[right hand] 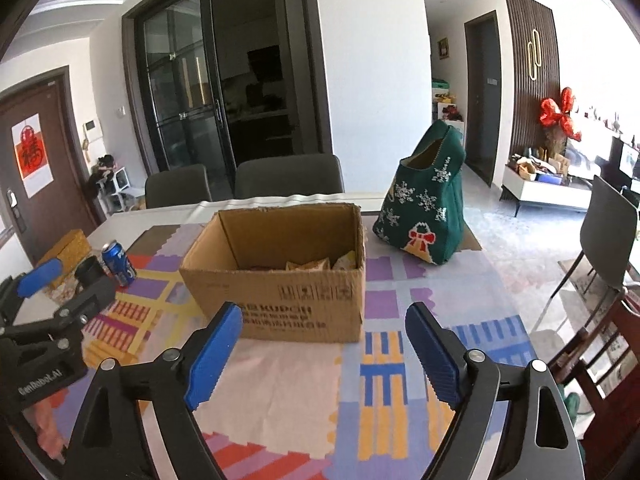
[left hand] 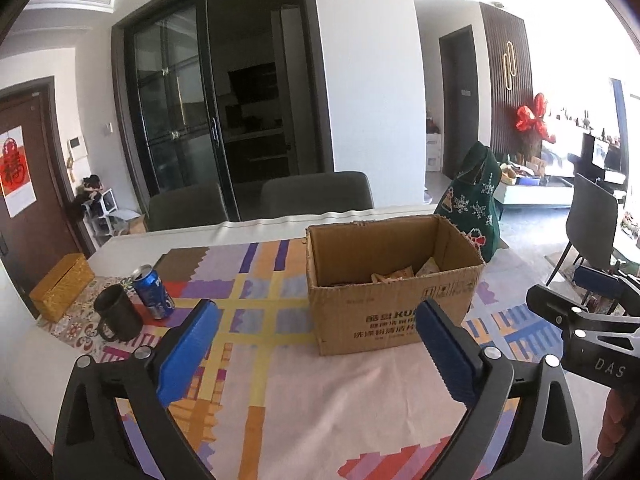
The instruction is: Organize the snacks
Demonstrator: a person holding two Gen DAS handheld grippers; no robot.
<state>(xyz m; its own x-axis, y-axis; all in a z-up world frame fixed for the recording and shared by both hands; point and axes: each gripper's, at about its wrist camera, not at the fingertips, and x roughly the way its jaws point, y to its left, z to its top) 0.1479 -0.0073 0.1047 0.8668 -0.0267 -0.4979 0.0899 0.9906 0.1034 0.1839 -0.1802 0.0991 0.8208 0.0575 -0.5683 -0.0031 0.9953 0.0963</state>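
Observation:
An open cardboard box (left hand: 392,304) (right hand: 280,300) stands on the patterned tablecloth, with yellow and orange snack packets (left hand: 404,272) (right hand: 320,264) lying on its bottom. My left gripper (left hand: 320,320) hovers in front of the box, open, its blue pads wide apart with nothing between them. My right gripper (right hand: 324,320) is also open and empty, just before the box's front right corner. Each gripper shows at the edge of the other's view.
A blue drink can (left hand: 154,292) (right hand: 119,263), a black mug (left hand: 118,312) and a woven yellow box (left hand: 62,286) stand at the table's left. A green knitted bag (right hand: 424,204) (left hand: 476,204) sits behind the box at right. Grey chairs (right hand: 288,176) line the far edge.

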